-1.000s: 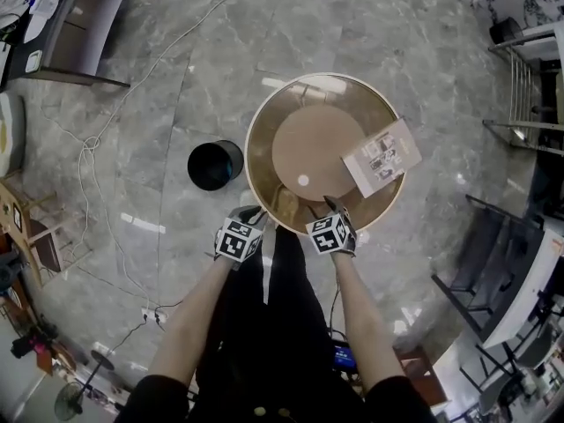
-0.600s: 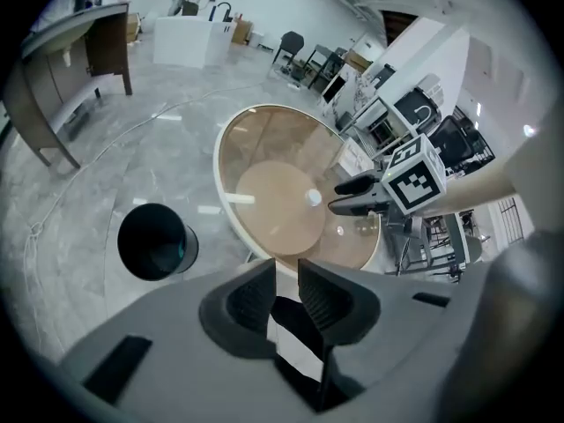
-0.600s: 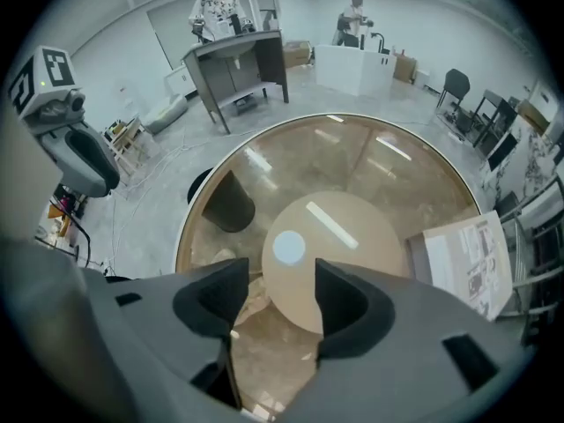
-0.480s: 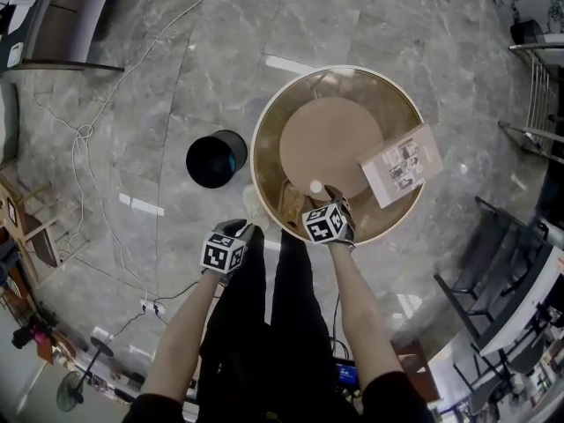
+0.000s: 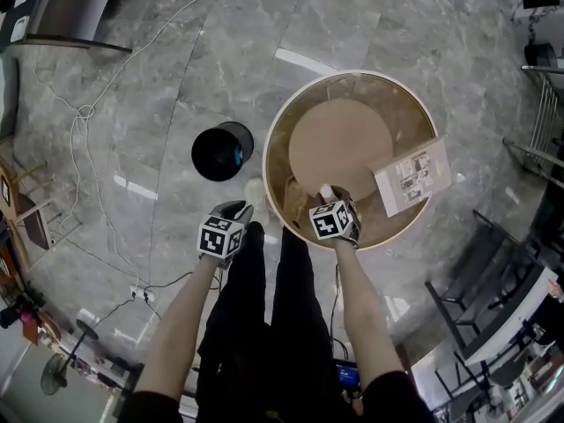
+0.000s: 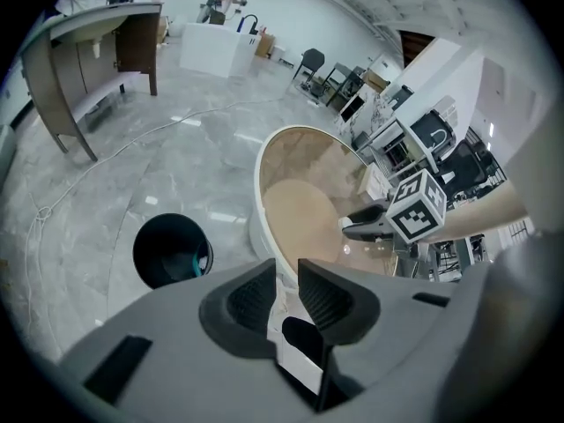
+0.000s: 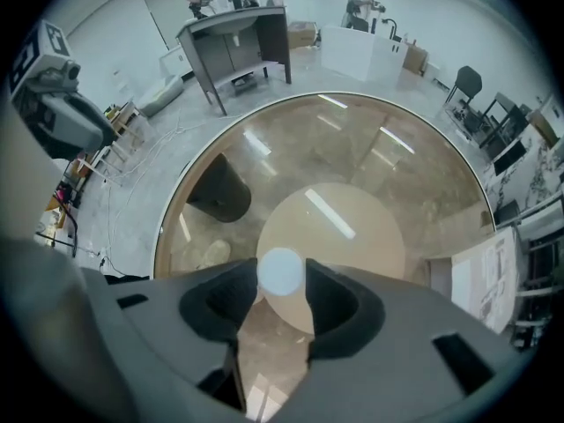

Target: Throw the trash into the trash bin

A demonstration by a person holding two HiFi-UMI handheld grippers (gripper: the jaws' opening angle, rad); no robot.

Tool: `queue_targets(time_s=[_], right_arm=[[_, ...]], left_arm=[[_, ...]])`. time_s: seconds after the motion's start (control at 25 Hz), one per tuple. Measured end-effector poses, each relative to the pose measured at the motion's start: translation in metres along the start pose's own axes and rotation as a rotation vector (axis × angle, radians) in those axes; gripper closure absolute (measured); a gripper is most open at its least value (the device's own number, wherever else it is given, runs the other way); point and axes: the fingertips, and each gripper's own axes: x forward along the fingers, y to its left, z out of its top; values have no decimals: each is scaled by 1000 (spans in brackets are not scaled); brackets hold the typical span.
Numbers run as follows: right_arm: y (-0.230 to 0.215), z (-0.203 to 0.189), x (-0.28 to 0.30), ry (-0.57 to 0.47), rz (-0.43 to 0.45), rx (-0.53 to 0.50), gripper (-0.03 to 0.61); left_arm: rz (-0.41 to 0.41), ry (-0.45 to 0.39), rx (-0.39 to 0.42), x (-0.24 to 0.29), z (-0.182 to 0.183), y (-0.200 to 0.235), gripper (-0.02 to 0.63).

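One smooth white ball sits clamped in the right gripper, lower centre. Head view shows a mere speck. Left gripper slightly parted, empty.

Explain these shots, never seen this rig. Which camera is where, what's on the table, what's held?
No robot: a person holds a two-jaw tool in each hand. One picture comes from a camera on the person's head, looking down; the other two from cameras riding on each tool, looking along its jaws. Below is a round glass table with a flat printed box at its right edge, and a black trash bin on the floor to its left. The right tool is closed on a small white ball. The left tool is empty, jaws a narrow gap apart.
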Motion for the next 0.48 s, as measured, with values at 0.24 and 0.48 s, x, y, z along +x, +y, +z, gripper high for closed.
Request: queue_targets(time_s=[0.24, 0.48], right_arm=[[14, 27, -29, -63, 4, -84, 403], [81, 80, -51, -120, 60, -263, 403]], left_arm=[[-11, -52, -44, -6, 4, -10, 534], [21, -122, -122, -39, -23, 10, 534]])
